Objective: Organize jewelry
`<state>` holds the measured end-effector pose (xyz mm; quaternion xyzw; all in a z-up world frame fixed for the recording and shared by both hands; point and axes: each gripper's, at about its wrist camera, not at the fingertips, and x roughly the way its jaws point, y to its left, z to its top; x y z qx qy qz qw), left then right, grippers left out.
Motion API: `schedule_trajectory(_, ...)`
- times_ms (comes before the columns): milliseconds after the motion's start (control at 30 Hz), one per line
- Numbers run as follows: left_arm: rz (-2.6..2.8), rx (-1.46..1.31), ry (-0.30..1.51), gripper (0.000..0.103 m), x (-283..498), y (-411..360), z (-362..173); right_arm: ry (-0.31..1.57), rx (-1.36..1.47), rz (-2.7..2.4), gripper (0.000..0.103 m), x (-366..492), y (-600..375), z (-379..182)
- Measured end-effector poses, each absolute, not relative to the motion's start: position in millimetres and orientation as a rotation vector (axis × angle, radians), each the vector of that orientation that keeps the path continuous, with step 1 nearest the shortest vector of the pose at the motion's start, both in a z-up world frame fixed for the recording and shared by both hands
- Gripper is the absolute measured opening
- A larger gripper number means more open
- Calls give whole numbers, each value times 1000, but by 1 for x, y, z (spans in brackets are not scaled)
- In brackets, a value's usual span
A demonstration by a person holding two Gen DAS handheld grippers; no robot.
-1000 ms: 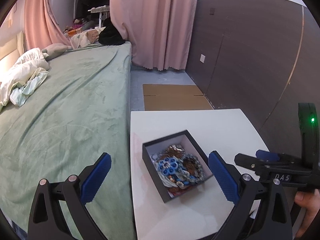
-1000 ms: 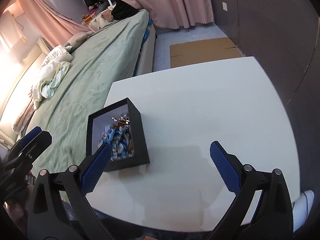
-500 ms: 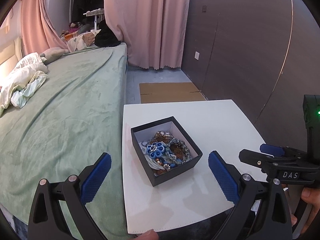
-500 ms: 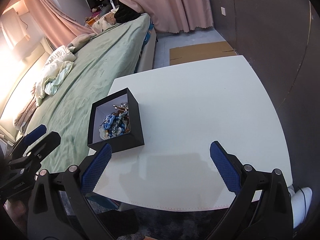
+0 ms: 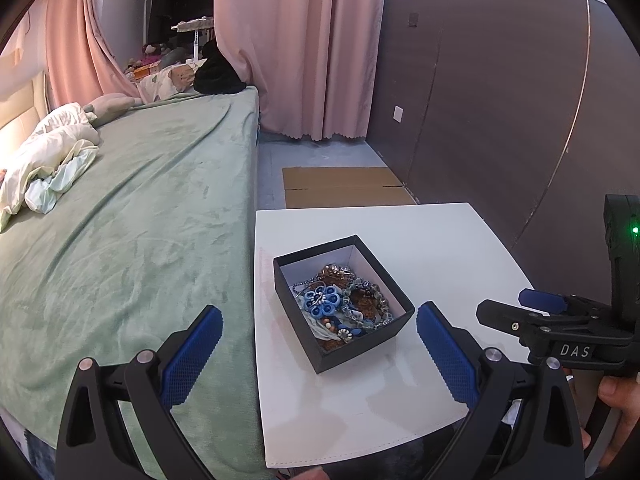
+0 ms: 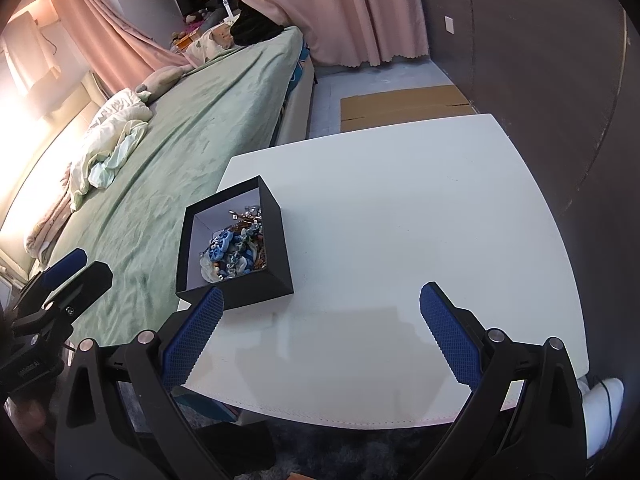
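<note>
A small black box (image 5: pixel 372 338) with a white lining sits near the left side of a white table (image 5: pixel 440 240). It holds tangled jewelry (image 5: pixel 340 304): a blue flower piece, bead strands and brown pieces. My left gripper (image 5: pixel 320 344) is open, held above the table's near edge with the box between and beyond its blue pads. In the right wrist view the same box (image 6: pixel 276 256) lies left of centre. My right gripper (image 6: pixel 320 332) is open and empty over the bare near part of the table (image 6: pixel 420 220).
A bed with a green cover (image 5: pixel 120 220) runs along the table's left side, crumpled white bedding (image 5: pixel 44 160) at its far left. Flat cardboard (image 5: pixel 344 192) lies on the floor beyond the table. A dark wall panel (image 5: pixel 500 120) stands at right, pink curtains (image 5: pixel 300 48) behind.
Both grippers have pulled back and risen from the table, so the box looks smaller and farther away. Both stay open. The box has not moved.
</note>
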<state>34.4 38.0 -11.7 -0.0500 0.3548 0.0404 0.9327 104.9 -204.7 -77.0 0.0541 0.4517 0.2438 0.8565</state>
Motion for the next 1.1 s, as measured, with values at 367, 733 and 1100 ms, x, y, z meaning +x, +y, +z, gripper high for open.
schedule_trajectory(367,83,-101,726,94,34,38,-11,949,112,513,98,104,-203,-77)
schedule_trajectory(733,83,-101,727,94,34,38,-11,950,110,514,98,105,-202,-77)
schedule_trajectory(1100,75,-102,720,94,31,38,-8,946,102,510,98,104,-200,-77)
